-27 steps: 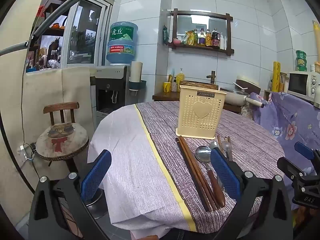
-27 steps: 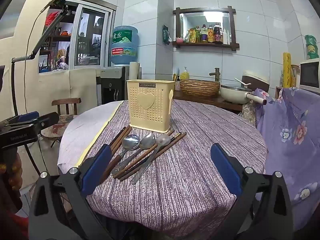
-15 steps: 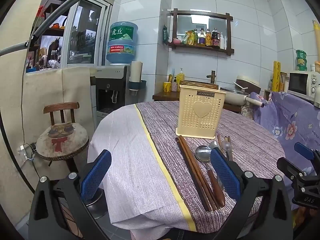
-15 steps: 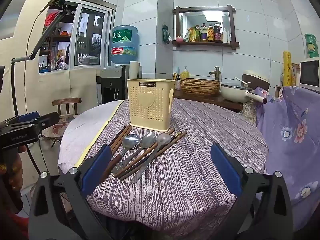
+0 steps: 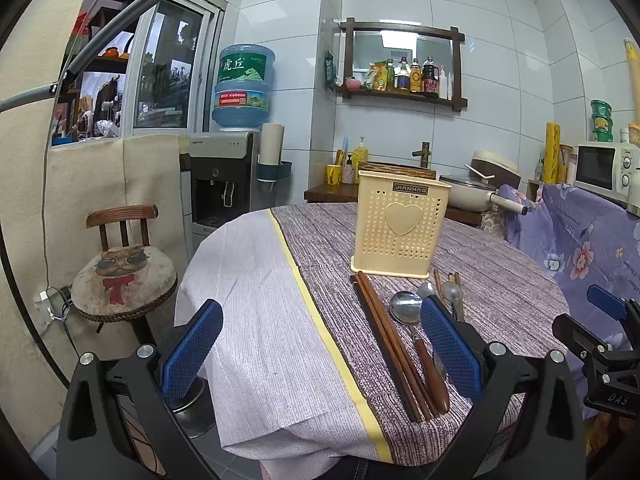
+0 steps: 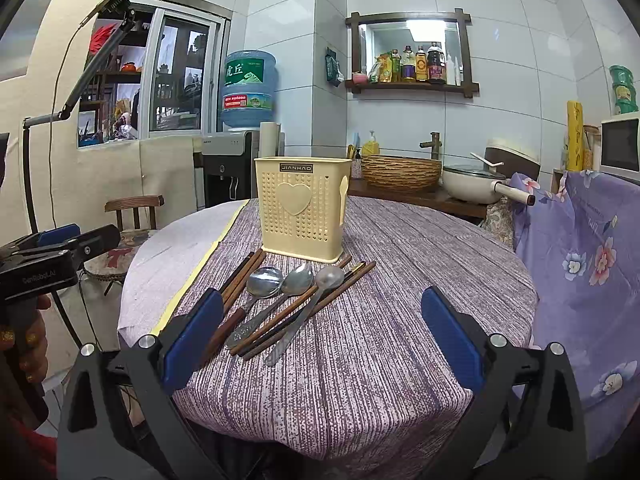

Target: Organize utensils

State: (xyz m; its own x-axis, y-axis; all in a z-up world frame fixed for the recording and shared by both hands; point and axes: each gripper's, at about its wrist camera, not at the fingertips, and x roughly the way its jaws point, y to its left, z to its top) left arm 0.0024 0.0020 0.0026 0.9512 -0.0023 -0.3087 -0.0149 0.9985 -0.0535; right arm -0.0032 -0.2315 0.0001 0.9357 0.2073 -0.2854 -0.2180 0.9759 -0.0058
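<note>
Both the left gripper (image 5: 320, 352) and right gripper (image 6: 320, 336) hover with fingers spread wide, gripping nothing. Ahead on the bench (image 6: 400, 320) lie three spoons (image 6: 296, 280) and chopsticks (image 6: 240, 276), just before the upright cream utensil holder (image 6: 302, 208).

cream heart-perforated holder (image 6: 302, 210), purple striped tablecloth (image 6: 380, 320), brown chopsticks (image 5: 390, 340), blue-padded gripper (image 6: 322, 336).
</note>
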